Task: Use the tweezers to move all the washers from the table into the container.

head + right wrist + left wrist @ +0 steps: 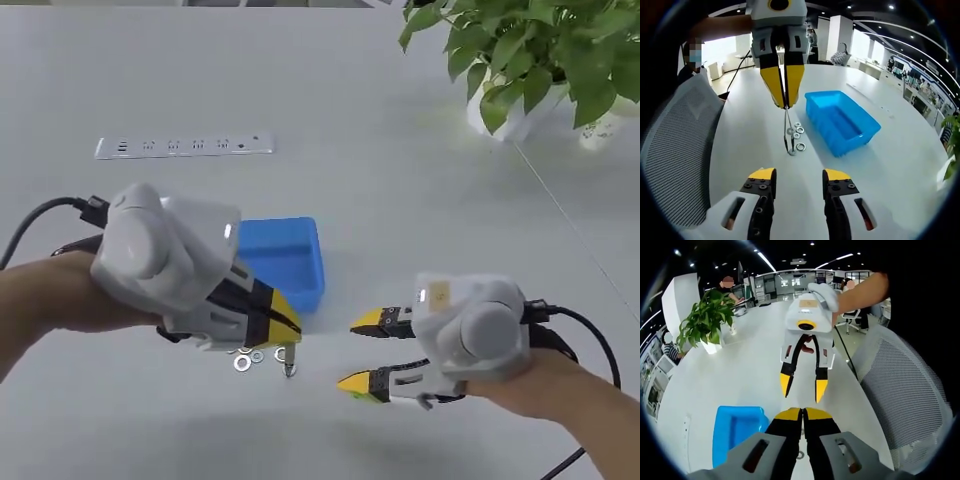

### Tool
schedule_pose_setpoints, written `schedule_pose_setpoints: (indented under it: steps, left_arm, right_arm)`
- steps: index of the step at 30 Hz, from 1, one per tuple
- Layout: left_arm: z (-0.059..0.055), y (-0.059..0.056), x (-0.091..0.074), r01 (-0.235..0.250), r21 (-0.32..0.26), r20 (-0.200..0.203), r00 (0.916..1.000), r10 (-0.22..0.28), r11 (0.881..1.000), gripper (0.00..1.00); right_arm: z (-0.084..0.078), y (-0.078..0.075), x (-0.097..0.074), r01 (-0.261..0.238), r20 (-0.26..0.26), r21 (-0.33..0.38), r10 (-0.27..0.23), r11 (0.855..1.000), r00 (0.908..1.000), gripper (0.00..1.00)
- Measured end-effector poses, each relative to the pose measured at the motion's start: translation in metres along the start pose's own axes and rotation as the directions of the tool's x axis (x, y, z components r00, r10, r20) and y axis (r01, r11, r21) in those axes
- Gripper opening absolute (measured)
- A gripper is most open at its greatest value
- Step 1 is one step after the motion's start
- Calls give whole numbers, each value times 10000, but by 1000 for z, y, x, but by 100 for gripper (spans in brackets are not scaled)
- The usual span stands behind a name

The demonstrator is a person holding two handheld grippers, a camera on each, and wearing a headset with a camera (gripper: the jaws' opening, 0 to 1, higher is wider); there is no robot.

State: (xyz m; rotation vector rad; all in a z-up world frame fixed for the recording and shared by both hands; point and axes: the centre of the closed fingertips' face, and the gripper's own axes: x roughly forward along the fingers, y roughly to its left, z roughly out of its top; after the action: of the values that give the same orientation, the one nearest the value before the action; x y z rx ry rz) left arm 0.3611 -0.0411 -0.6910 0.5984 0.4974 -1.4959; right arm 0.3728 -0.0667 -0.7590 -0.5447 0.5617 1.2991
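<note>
Several small metal washers [250, 358] lie on the white table, just in front of the blue container [285, 258]. My left gripper [285, 325] is shut on thin metal tweezers [288, 362], whose tips point down at the table beside the washers. The right gripper view shows the same: the left gripper [785, 90] holds the tweezers [788, 127], whose tips rest by the washers [798, 134], left of the container [840, 120]. My right gripper [360, 352] stands open and holds nothing, a little to the right of the washers. It faces the left gripper [802, 415].
A potted plant [530, 60] stands at the back right and a power strip [185, 146] lies at the back left. A grey mesh chair [675, 145] is beside the table. People sit in the far background.
</note>
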Motion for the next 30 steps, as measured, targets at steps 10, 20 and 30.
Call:
schedule_pose_setpoints:
  steps: [10, 20, 30]
  left_arm:
    - [-3, 0, -1, 57, -155, -28, 10000, -57, 9999, 5]
    - [-4, 0, 0, 129, -181, -60, 9999, -130, 9998, 5]
    - [-7, 0, -2, 144, -220, -188, 9997, -148, 9997, 5]
  right_arm:
    - [16, 11, 20, -581, 224, -483, 592, 9971, 9980, 32]
    - [26, 19, 38, -1082, 181, -941, 1104, 9897, 9937, 25]
    - [29, 18, 52, -1191, 123, -1099, 1212, 9868, 9926, 17]
